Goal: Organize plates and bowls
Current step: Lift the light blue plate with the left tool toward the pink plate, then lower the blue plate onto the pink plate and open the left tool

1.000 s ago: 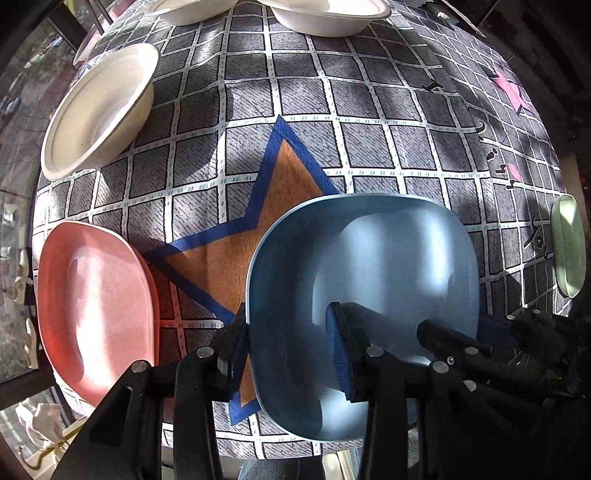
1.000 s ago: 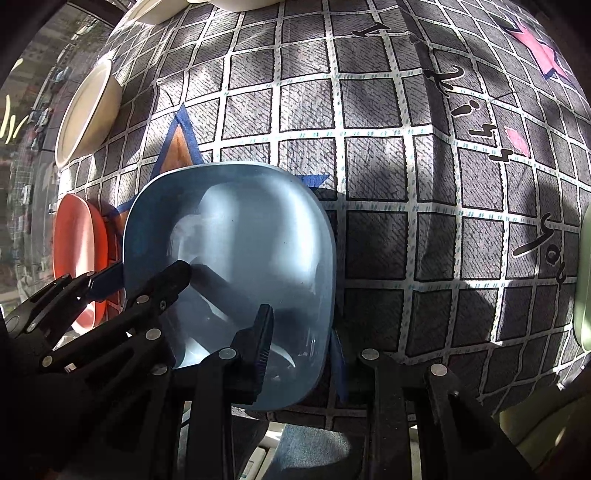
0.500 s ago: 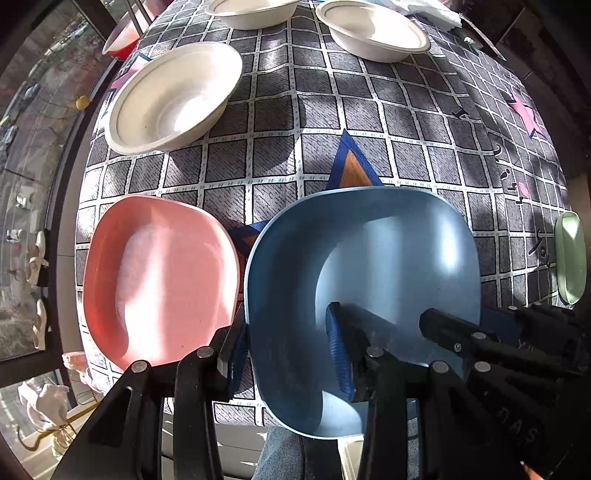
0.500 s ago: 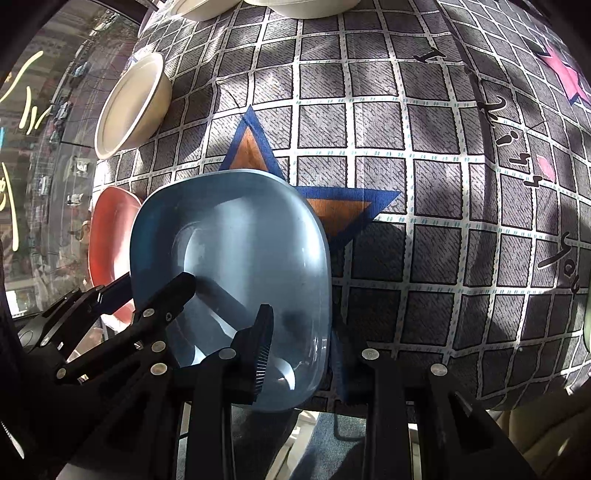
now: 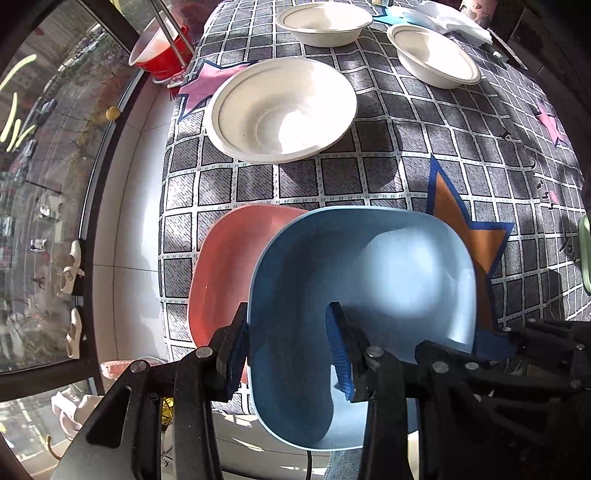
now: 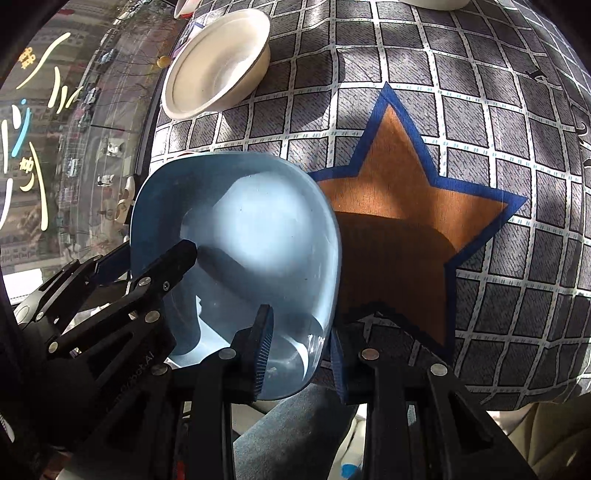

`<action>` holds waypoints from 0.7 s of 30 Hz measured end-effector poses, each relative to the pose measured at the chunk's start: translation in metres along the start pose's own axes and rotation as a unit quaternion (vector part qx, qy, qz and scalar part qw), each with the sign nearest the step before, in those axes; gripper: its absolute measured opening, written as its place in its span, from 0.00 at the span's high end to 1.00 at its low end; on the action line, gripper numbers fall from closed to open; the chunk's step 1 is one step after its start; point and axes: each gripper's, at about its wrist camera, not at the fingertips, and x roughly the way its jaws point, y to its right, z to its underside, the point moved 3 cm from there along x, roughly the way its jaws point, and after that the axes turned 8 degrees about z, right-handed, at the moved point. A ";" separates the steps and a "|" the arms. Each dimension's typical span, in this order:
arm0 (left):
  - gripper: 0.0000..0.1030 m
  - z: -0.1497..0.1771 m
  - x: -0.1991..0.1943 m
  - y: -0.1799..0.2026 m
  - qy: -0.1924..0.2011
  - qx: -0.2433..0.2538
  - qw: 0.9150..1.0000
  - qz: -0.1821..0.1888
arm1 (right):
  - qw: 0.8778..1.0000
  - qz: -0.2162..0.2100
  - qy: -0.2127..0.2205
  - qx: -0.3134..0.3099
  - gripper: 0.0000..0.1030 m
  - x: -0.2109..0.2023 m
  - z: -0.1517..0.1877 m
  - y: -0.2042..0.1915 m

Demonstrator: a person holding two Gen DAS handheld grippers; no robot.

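Observation:
A blue square plate (image 5: 369, 280) hangs above the table, held by both grippers on its near rim. My left gripper (image 5: 288, 354) is shut on the plate's left near edge, one finger inside and one outside. My right gripper (image 6: 299, 354) is shut on the right near edge of the same blue plate (image 6: 240, 240). In the left wrist view the blue plate overlaps the right side of a pink square plate (image 5: 225, 269) lying at the table's left edge. The right gripper's black linkage (image 5: 517, 343) shows at the lower right there.
A large white bowl (image 5: 280, 110) sits beyond the pink plate, with two more white bowls (image 5: 323, 22) (image 5: 434, 55) further back. A red cup (image 5: 162, 55) stands at the far left corner. A green plate (image 5: 585, 254) lies at the right edge. The checked tablecloth carries an orange star (image 6: 399, 206).
Both grippers have carried the blue plate up and leftwards off the orange star, so it now overlaps the pink plate. More white bowls and the red cup have come into view.

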 end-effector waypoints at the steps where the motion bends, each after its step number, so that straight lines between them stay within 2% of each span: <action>1: 0.58 -0.003 0.004 0.000 0.003 0.002 1.000 -0.006 | 1.000 -0.005 -0.004 0.002 0.69 -0.001 0.001 -0.008; 9: 0.58 -0.011 0.019 -0.029 0.011 0.019 0.999 -0.032 | 0.999 -0.022 -0.019 0.029 0.69 0.000 0.008 -0.057; 16: 0.58 -0.019 0.020 -0.038 0.018 0.022 0.999 -0.028 | 0.998 -0.011 -0.009 0.055 0.69 -0.002 -0.002 -0.092; 19: 0.56 -0.022 0.024 -0.042 0.022 0.023 0.999 -0.025 | 0.998 -0.002 -0.003 0.055 0.69 -0.009 -0.002 -0.106; 21: 0.45 -0.024 0.026 -0.046 0.022 0.021 0.999 -0.035 | 0.998 -0.003 -0.002 0.058 0.69 -0.013 -0.004 -0.107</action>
